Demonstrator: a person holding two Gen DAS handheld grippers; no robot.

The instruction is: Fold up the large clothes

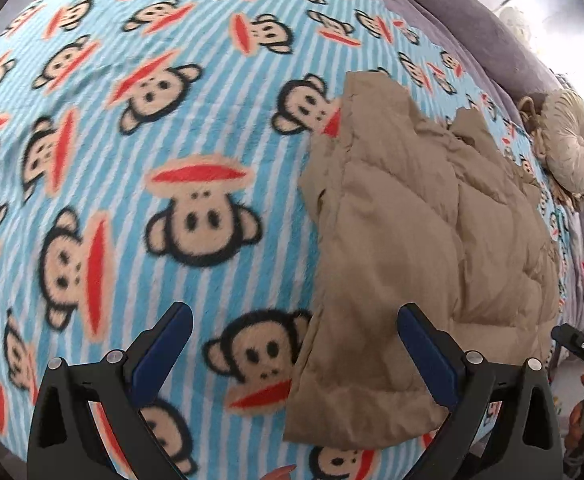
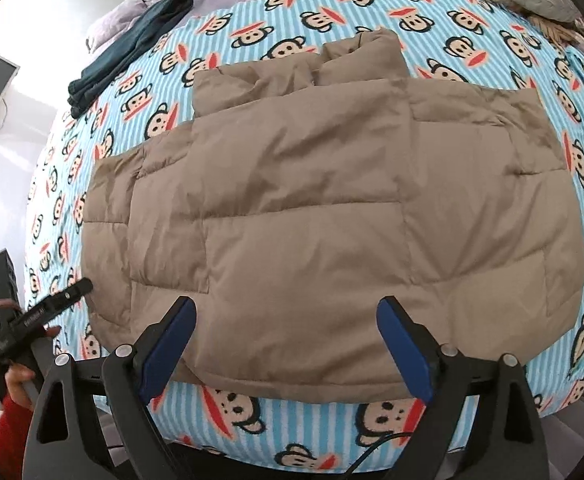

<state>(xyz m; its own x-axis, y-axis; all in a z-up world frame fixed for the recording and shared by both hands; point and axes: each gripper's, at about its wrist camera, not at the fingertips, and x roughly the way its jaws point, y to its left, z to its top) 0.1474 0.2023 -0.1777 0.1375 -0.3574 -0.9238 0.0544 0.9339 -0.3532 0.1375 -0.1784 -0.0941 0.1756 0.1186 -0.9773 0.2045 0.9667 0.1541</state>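
Note:
A beige quilted puffer jacket point(image 2: 324, 216) lies spread flat on a bed blanket point(image 2: 512, 52) with blue stripes and monkey faces; its collar points to the far side. In the left wrist view the jacket point(image 1: 412, 248) fills the right half. My left gripper point(image 1: 292, 320) is open and empty, hovering over the jacket's left edge near the bed's front. My right gripper point(image 2: 287, 312) is open and empty above the jacket's near hem. The left gripper also shows at the left edge of the right wrist view point(image 2: 71, 292).
A folded dark teal garment point(image 2: 131, 48) lies at the far left of the blanket. Purple bedding point(image 1: 452, 12) and a round cream cushion point(image 1: 572, 144) sit at the bed's head. The blanket's front edge point(image 2: 292, 432) runs just below my right gripper.

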